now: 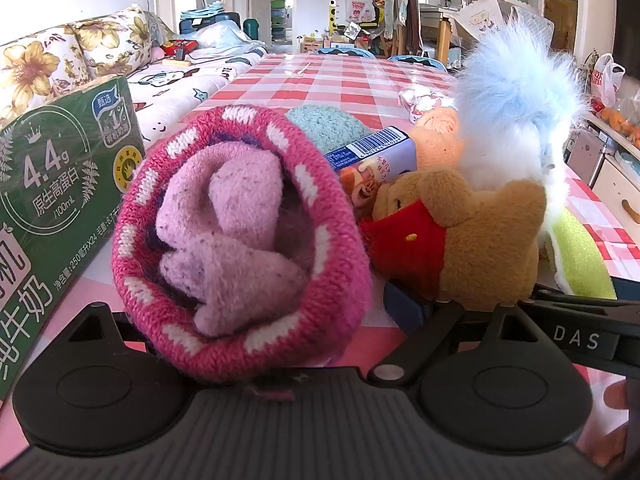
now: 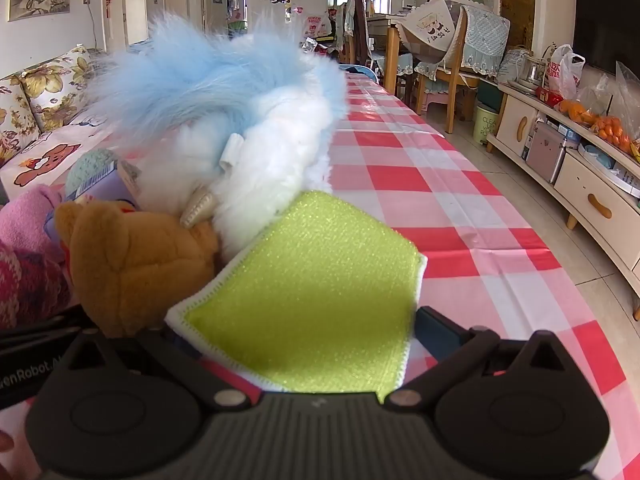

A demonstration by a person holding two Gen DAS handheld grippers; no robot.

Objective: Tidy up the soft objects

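A pink knitted hat (image 1: 248, 184) with white squares lies on its side, with pale pink fluffy socks (image 1: 224, 240) stuffed inside. It sits between the wide jaws of my left gripper (image 1: 264, 308); only the right blue pad (image 1: 404, 308) shows, just clear of the hat. Beside the hat lie a brown bear plush (image 1: 460, 236) in a red shirt and a white and blue furry toy (image 1: 516, 112). A lime-green cloth (image 2: 312, 288) lies flat between the open jaws of my right gripper (image 2: 308, 332). The bear (image 2: 132, 264) and the furry toy (image 2: 240, 120) lie to its left.
A green milk carton box (image 1: 60, 200) stands left of the hat. A teal knitted piece (image 1: 324, 124), a small drink carton (image 1: 372, 156) and a peach plush (image 1: 436, 136) lie behind. The checked tablecloth (image 2: 440, 184) stretches far; a sofa (image 1: 80, 52) is at left, a cabinet (image 2: 592, 184) at right.
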